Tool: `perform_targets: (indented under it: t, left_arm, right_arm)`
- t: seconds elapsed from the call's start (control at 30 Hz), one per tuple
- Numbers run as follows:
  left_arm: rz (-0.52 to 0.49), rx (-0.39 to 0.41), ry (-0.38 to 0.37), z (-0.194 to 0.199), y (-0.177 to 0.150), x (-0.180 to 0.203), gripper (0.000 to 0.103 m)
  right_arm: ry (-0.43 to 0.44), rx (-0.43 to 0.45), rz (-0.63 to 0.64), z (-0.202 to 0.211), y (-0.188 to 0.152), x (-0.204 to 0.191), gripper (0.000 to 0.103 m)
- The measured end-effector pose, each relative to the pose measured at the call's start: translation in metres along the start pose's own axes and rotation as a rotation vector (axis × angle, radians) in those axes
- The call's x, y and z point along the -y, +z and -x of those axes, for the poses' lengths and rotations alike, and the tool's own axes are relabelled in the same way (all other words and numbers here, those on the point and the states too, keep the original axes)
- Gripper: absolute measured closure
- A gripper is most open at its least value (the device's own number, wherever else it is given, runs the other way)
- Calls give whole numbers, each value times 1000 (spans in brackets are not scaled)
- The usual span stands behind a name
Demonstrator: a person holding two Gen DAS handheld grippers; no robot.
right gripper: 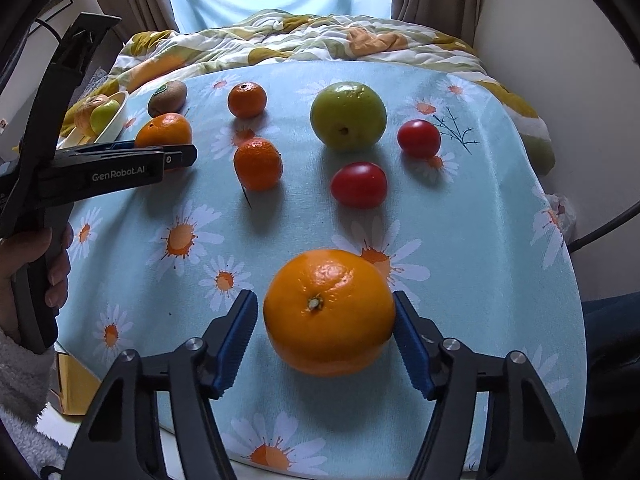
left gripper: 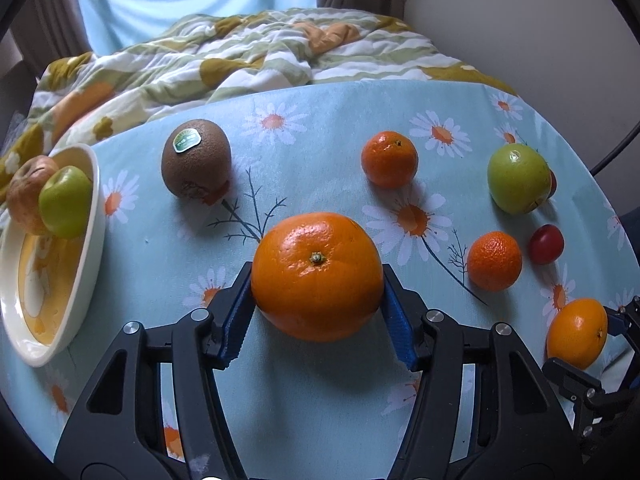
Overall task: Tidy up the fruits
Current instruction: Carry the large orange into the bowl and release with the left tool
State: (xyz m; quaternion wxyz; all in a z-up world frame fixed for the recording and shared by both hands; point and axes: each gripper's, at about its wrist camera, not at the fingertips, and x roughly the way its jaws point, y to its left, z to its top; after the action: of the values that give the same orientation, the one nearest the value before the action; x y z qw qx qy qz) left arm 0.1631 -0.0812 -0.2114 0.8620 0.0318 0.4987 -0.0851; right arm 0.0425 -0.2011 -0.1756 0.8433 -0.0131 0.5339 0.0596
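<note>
My left gripper (left gripper: 318, 280) is shut on a large orange (left gripper: 318, 276) that rests on the daisy tablecloth (left gripper: 280, 380), with both blue pads pressed to its sides. A second orange (right gripper: 330, 312) sits between the fingers of my right gripper (right gripper: 324, 312). The right pad is against its skin and a sliver of cloth shows at the left pad, so these jaws stand open. A cream bowl (left gripper: 98, 232) at the left table edge holds a green apple (left gripper: 66, 202) and a brownish apple (left gripper: 28, 196).
A kiwi (left gripper: 196, 158), two mandarins (right gripper: 247, 99) (right gripper: 258, 164), a big green apple (right gripper: 348, 116) and two red tomatoes (right gripper: 419, 138) (right gripper: 359, 184) lie loose on the cloth. A rumpled quilt (left gripper: 260, 52) lies behind the table. A hand (right gripper: 24, 256) holds the left gripper's handle.
</note>
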Motion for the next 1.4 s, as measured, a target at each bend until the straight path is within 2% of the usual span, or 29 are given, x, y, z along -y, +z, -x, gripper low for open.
perform_targets:
  t: [0.03, 0.4, 0.73, 1.1, 1.4]
  left_arm:
    - [3, 1, 0, 2, -1, -1, 38]
    - [55, 25, -5, 39, -16, -6, 38]
    - [142, 83, 25, 97, -27, -27, 38]
    - [215, 126, 77, 144, -40, -100, 38]
    - [239, 118, 111, 156, -41, -179, 38]
  right_arm:
    - [0, 2, 3, 0, 0, 0, 46]
    - [40, 44, 44, 17, 10, -6, 47]
    - [110, 122, 149, 50, 34, -37, 47]
    - [186, 155, 225, 63, 67, -111, 47]
    - [238, 152, 229, 53, 97, -180, 47]
